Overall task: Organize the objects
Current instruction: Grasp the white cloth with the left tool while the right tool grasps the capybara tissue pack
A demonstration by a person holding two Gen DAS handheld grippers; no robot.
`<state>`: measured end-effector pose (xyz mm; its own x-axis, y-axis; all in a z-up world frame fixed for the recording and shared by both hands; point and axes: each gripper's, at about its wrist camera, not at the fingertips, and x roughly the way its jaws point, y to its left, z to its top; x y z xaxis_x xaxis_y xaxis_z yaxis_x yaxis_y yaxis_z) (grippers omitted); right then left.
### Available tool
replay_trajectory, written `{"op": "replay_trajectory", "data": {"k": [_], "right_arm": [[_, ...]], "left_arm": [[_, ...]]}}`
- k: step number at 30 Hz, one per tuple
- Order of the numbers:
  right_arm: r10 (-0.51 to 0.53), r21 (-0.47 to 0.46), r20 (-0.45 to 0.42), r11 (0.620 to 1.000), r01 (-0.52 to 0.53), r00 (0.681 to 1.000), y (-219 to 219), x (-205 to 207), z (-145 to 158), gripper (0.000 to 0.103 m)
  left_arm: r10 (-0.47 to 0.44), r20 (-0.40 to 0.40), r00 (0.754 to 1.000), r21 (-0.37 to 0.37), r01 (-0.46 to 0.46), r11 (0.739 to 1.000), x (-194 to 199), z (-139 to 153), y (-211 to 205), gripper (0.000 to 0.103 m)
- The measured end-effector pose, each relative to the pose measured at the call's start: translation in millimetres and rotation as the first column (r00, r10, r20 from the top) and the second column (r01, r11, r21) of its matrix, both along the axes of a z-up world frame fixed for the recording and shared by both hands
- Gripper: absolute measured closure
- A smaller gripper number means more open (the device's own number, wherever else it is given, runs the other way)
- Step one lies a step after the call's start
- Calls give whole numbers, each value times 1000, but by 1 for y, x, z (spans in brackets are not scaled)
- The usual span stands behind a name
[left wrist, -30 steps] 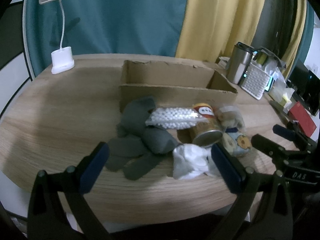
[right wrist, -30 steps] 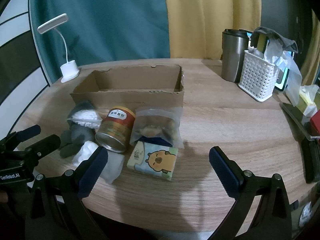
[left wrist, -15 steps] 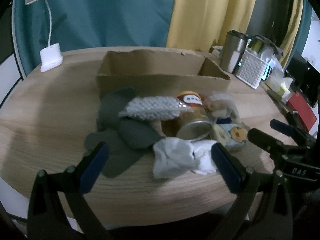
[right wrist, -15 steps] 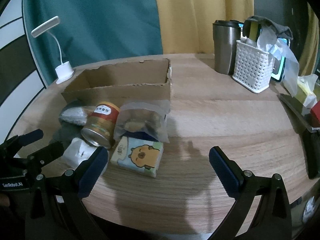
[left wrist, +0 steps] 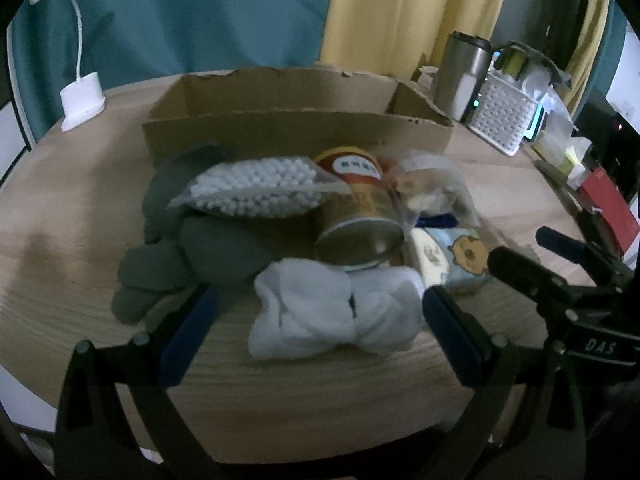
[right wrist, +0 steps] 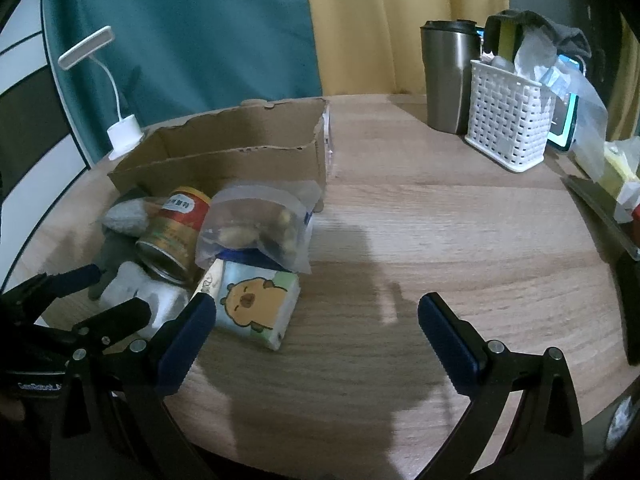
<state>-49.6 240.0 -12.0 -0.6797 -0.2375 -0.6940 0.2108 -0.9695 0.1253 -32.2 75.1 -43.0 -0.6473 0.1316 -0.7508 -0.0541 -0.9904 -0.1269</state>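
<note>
The brown cardboard box (left wrist: pixel 298 120) looks empty, all the things lie near it, and both the left gripper (left wrist: pixel 318 334) and right gripper (right wrist: pixel 320 334) have their jaws spread wide, holding nothing.

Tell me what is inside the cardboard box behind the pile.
The open brown cardboard box shows only bare inner walls in both views. Its floor is hidden by the front wall, so anything lying low inside cannot be seen. The red-and-gold tin can lies outside, in front.
</note>
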Motion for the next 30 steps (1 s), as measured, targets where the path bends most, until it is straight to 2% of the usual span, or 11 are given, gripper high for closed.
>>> {"op": "replay_trajectory", "data": {"k": [9, 13, 14, 15, 17, 21, 30], "right_arm": [[-14, -6, 9, 1000, 14, 1000, 10, -3, -8, 0], [-23, 0, 13, 1000, 23, 1000, 12, -3, -9, 0], [-24, 1, 14, 1000, 24, 1000, 11, -3, -9, 0], [-23, 2, 15, 1000, 23, 1000, 10, -4, -9, 0], [-20, 5, 17, 1000, 20, 1000, 8, -3, -9, 0], [-10, 16, 19, 1000, 10, 1000, 1, -2, -8, 0], [-5, 22, 41, 1000, 4, 999, -15, -3, -5, 0]], "left_arm": [[-17, 52, 999, 0, 17, 1000, -8, -15, 7, 1], [-24, 47, 999, -12, 25, 1000, -6, -17, 7, 1], [-28, 44, 999, -16, 28, 999, -5, -17, 7, 3], [-32, 40, 999, -16, 33, 999, -5, -17, 7, 11], [-44, 31, 999, -25, 45, 999, -4, -17, 8, 20], [-68, 8, 998, -19, 69, 997, 1, -15, 8, 29], [-64, -53, 997, 14, 64, 998, 12, 3, -12, 32]]}}
